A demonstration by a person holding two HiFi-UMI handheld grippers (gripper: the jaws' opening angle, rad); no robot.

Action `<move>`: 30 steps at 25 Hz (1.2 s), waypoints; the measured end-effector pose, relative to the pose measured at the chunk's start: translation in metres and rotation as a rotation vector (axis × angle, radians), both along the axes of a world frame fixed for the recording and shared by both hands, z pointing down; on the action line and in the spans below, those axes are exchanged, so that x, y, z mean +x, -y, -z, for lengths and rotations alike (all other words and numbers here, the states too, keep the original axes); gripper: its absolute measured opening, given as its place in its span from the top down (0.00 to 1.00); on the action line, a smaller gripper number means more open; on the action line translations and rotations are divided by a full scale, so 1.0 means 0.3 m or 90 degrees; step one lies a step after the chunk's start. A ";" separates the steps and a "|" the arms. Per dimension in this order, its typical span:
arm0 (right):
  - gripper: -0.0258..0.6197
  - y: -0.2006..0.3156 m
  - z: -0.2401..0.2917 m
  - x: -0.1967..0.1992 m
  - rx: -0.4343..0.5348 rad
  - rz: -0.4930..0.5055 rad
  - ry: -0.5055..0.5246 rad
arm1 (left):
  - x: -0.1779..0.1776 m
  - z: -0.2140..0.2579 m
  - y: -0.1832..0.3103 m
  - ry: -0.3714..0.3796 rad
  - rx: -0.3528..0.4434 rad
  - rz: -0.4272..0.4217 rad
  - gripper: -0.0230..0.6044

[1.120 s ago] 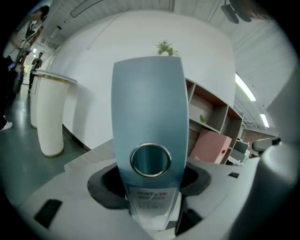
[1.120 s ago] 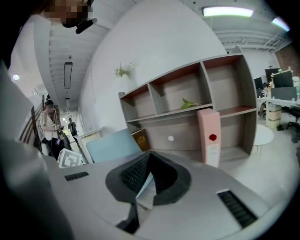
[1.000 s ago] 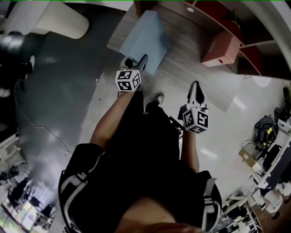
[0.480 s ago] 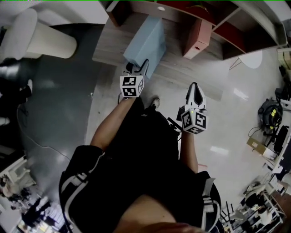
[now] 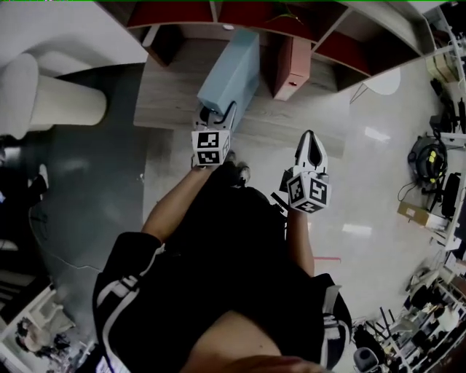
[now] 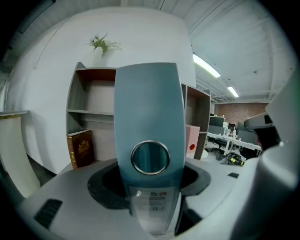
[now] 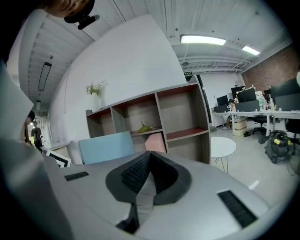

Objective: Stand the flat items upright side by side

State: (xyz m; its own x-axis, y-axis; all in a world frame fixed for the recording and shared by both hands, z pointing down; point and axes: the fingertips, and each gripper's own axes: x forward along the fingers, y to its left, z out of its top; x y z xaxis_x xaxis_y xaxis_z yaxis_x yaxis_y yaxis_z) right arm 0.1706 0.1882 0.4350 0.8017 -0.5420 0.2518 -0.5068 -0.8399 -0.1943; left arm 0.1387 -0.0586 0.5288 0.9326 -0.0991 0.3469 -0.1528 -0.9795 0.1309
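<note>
Blue binder (image 5: pixel 233 76) is held out before the shelf unit (image 5: pixel 291 18), whose open compartments leave plenty of free room. The left gripper (image 5: pixel 220 114) is clamped on the binder's lower narrow spine (image 6: pixel 147 103), just under the metal finger ring. It looks like a stiff board case, light if empty, with smooth faces that could slip. A hold low on the spine seems sound, though its tall body may swing. A pink binder (image 5: pixel 291 69) stands upright at the shelf's foot, and the room beside it looks like the likely spot. The compartment dividers and that pink neighbour are the edges to mind. A brown book (image 6: pixel 80 147) stands on a shelf further left. The right gripper (image 5: pixel 312 142) has its jaws together on nothing.
</note>
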 end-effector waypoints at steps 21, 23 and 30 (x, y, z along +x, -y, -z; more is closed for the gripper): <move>0.92 0.097 -0.020 0.398 -0.024 0.051 -0.006 | 0.157 -0.110 -0.119 0.048 0.045 -0.024 0.51; 0.92 0.087 -0.020 0.436 -0.026 0.079 -0.006 | 0.181 -0.116 -0.149 0.052 0.042 0.004 0.51; 0.92 0.016 -0.021 0.546 -0.027 0.143 -0.003 | 0.279 -0.115 -0.283 0.057 0.055 0.039 0.51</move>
State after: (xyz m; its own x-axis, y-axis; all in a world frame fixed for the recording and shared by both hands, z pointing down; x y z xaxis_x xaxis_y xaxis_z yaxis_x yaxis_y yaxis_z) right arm 0.3344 0.1833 0.4414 0.6633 -0.6960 0.2749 -0.6825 -0.7133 -0.1592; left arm 0.2223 0.0262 0.5634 0.8894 -0.1888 0.4163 -0.2206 -0.9749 0.0293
